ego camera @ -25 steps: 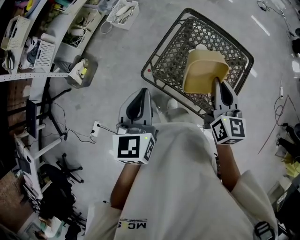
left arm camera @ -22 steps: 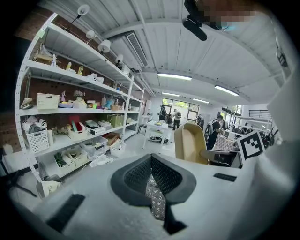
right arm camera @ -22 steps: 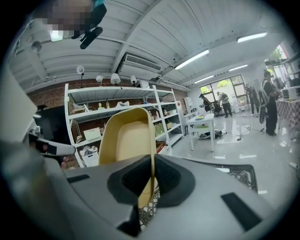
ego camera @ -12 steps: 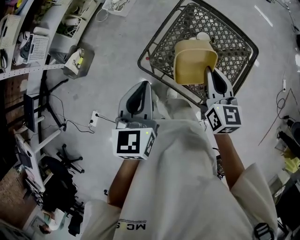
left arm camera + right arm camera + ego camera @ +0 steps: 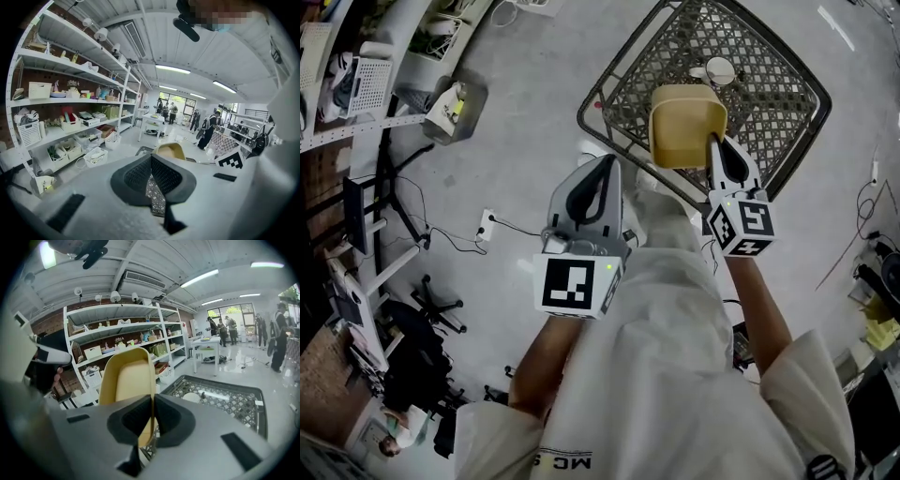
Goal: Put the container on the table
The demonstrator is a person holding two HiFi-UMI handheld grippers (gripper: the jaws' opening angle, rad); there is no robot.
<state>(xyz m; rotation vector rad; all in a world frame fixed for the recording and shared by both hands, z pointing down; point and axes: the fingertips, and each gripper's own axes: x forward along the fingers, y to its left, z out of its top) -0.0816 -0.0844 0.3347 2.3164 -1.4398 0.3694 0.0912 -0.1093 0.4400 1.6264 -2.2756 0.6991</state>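
Container (image 5: 684,122) shifted over wire-mesh basket (image 5: 773,89); R gripper (image 5: 713,142) fingers clamped on tan plastic wall; L gripper (image 5: 607,161) fingers together.

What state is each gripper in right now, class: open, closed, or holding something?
The left gripper: closed, nothing between its fingers.
The right gripper: closed on the wall of the yellow container.
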